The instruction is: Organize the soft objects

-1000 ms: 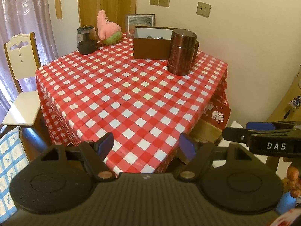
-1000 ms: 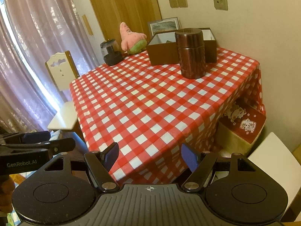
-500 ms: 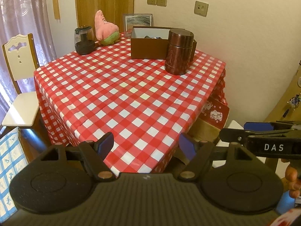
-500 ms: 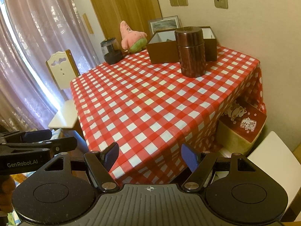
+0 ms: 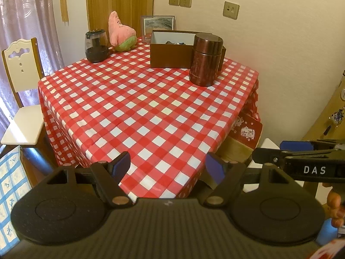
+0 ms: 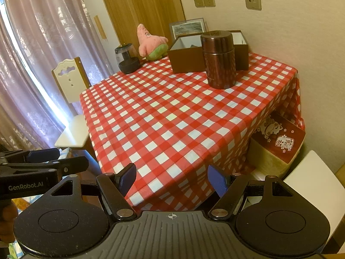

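Plush pink starfish toy [image 5: 120, 33], checkered tablecloth [image 5: 146, 103]

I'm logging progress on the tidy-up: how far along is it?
Barely begun. Done: nothing visibly; the open brown box holds something dark, unidentifiable. In hand: nothing; left gripper and right gripper are open and empty, short of the checked table. Left: the pink star-shaped plush toy sits outside the box.

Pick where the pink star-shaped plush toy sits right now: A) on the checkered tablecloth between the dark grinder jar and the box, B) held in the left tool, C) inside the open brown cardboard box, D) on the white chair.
A: the pink star-shaped plush toy rests on the red-and-white checkered tablecloth at the far edge, between the dark grinder jar and the open brown cardboard box; both tools are open and empty.
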`<state>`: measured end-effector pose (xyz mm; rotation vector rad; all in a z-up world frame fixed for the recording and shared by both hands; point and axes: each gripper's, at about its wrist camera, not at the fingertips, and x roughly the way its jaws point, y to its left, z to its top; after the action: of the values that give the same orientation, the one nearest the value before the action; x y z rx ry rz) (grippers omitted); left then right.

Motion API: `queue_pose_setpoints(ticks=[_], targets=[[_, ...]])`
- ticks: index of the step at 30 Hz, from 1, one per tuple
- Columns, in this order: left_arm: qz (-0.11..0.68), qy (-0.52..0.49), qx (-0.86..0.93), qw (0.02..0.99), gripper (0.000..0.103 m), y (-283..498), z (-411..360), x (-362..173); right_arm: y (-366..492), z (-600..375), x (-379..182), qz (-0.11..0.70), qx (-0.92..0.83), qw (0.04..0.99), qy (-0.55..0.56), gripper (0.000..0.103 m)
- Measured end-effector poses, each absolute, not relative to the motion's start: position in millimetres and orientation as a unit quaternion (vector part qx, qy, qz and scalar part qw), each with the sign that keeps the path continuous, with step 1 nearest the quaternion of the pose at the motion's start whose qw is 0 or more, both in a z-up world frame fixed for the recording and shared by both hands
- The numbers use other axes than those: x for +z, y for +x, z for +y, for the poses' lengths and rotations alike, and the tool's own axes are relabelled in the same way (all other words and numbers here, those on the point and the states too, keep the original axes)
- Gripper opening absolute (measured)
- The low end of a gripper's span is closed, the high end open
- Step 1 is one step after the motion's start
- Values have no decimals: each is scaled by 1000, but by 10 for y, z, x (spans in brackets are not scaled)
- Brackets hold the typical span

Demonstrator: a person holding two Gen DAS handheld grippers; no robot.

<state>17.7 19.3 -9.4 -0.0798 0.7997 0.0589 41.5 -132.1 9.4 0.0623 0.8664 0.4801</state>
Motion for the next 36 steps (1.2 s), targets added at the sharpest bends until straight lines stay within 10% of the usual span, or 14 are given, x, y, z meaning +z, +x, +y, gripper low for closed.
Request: queue_pose_setpoints(ticks=[36], targets=[[387,-39,27,921,75,247,215,-75,456,-1307,95,416,231,879,29,73]])
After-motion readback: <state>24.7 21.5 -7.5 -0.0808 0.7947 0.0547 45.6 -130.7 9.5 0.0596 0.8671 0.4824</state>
